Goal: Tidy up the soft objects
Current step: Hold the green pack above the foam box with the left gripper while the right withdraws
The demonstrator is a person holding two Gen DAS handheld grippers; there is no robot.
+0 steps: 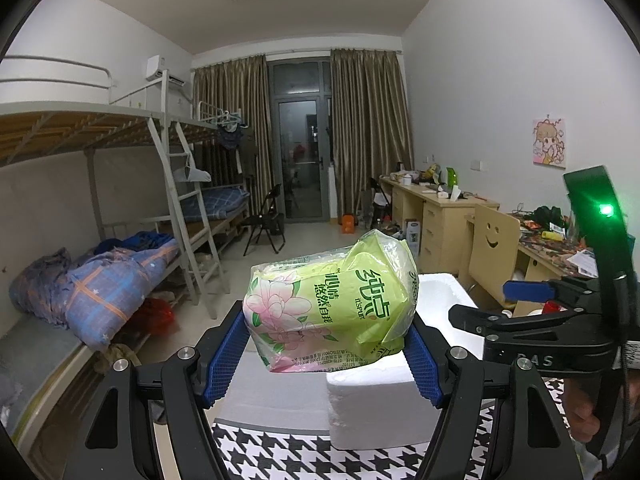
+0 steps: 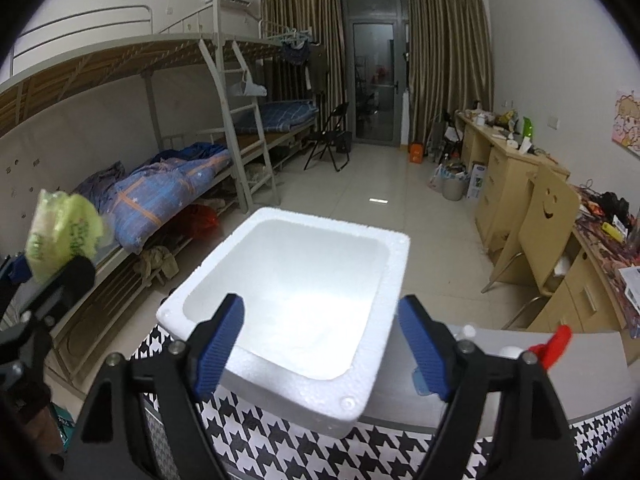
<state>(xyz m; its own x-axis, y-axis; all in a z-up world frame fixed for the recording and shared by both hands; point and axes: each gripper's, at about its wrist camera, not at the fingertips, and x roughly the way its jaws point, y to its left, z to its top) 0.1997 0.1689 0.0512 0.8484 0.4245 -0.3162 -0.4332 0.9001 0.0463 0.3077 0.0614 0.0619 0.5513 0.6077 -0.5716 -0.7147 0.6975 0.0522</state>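
Two claws are in view. Left claw (image 1: 326, 344) — clamped on a green tissue pack (image 1: 328, 304), held in the air just left of the white foam box (image 2: 288, 304). Right claw (image 2: 320, 344) — fingers spread wide, gripping nothing, poised above the near rim of the box. Box stands on the houndstooth-covered desk (image 2: 280, 452).
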